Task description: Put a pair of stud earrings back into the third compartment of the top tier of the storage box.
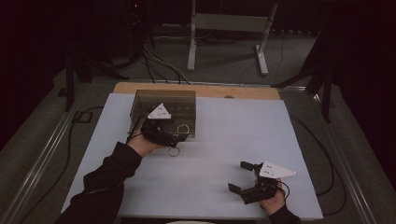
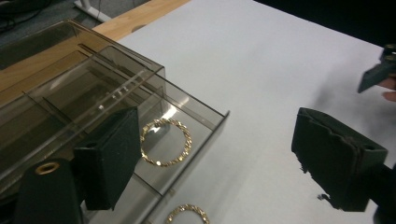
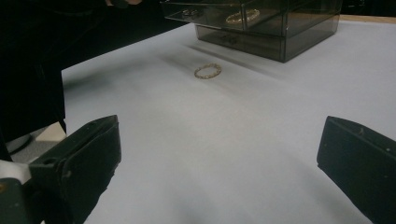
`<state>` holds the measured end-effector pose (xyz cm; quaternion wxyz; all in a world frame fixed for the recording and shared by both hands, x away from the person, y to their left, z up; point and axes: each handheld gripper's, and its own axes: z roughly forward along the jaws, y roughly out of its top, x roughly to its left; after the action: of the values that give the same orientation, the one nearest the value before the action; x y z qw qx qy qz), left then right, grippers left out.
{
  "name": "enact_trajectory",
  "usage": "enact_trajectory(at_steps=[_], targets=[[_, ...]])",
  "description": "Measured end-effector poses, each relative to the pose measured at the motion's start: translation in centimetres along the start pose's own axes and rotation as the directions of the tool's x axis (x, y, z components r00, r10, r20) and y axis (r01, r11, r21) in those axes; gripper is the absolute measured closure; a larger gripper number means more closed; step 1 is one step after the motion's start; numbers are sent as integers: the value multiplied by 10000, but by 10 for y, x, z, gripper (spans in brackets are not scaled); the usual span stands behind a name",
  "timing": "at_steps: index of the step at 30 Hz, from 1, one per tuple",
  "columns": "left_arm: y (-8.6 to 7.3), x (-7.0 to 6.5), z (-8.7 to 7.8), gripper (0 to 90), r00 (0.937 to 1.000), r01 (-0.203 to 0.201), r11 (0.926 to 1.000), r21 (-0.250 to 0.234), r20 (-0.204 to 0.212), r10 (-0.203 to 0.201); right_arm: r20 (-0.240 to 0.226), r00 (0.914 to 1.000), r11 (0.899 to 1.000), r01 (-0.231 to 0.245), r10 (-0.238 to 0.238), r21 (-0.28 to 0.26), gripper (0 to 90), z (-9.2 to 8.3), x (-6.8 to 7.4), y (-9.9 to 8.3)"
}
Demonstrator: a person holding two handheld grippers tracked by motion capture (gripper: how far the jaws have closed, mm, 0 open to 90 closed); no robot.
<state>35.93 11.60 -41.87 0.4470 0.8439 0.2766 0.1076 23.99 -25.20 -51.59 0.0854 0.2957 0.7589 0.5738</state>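
Note:
A smoky clear box (image 1: 163,100) stands at the back left of the white table, its lower drawer (image 2: 205,135) pulled out. One gold bracelet (image 2: 166,142) lies flat in the drawer, also visible from above as the drawer bracelet (image 1: 183,127). A second gold bracelet (image 1: 173,151) lies on the table just in front of the drawer. My left gripper (image 1: 176,139) hovers at the drawer's front, open (image 2: 224,158), with nothing pressed between its pads. My right gripper (image 1: 240,176) rests near the front right, open (image 3: 219,158) and empty, facing the table bracelet (image 3: 208,71).
The table's wooden edge (image 1: 196,88) shows behind the box. Beyond it are a metal stand (image 1: 224,37) and cables on the floor. White tabletop (image 1: 243,135) stretches between the two grippers. A dark sleeve (image 1: 107,177) comes in at the front left.

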Motion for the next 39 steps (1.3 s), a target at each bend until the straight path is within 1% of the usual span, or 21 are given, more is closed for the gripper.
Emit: enact_trajectory(at_steps=[2,3,5,7,9,10,11,13,16,18,21,24,26,29,31,32,34,37,39], targets=[[-2,-3,-3,161,10000,48,10000,-31,30,-48,-14,10000,10000,-32,32,-1,0,0,0,0],[-3,-4,-5,148,10000,-22,10000,-7,56,22,-11,10000,10000,-4,4,-4,0,0,0,0],[-5,-7,-8,103,9999,-58,10000,4,126,58,-4,10000,10000,6,-6,8,0,0,0,0],[-8,-10,-12,102,10000,-35,10000,-45,69,35,-13,10000,10000,-48,48,-2,0,0,0,0],[-11,-15,-16,102,10000,-53,10000,-81,70,54,7,10000,10000,6,-6,0,0,0,1,0],[-11,-15,-16,102,10000,-53,10000,-81,70,54,7,10000,10000,6,-6,0,0,0,1,0],[-14,-17,-19,102,9998,-14,9999,-108,174,16,-1,10000,10000,19,-19,11,0,0,1,0],[-17,-21,-20,103,9997,-36,9999,-109,250,38,-7,10000,10000,-8,8,20,0,0,1,0],[-21,-25,-21,106,9993,-222,9998,-14,313,222,-1,10000,10000,23,-23,35,0,0,1,0],[-25,-28,-22,118,9989,-239,9997,25,415,238,-10,10000,10000,-16,16,23,0,0,1,0],[-31,-31,-21,125,9982,-306,9995,123,521,299,1,10000,10000,48,-48,16,0,0,1,0],[-37,-34,-22,151,9980,-250,9997,48,584,247,-4,10000,10000,5,-5,0,0,0,1,0],[-41,-35,-21,154,9977,-302,9995,44,604,299,-5,10000,10000,35,-35,6,0,0,1,0],[-48,-35,-19,166,9979,-263,9997,8,601,262,2,10000,10000,5,-5,34,0,0,1,0],[-53,-34,-18,170,9976,-358,9993,49,592,354,5,10000,10000,39,-39,31,0,0,1,0],[-56,-32,-17,171,9978,-296,9995,72,594,291,14,10000,10000,65,-65,25,0,0,2,0],[-61,-27,-15,220,9987,-99,9999,85,502,94,33,10000,10000,29,-29,17,0,-1,1,0],[-70,-21,-11,265,9990,44,9999,101,449,-49,32,10000,10000,45,-45,27,0,0,1,0],[-74,-17,-8,308,9990,332,9993,150,291,-336,36,10000,10000,51,-51,74,0,0,1,0]])
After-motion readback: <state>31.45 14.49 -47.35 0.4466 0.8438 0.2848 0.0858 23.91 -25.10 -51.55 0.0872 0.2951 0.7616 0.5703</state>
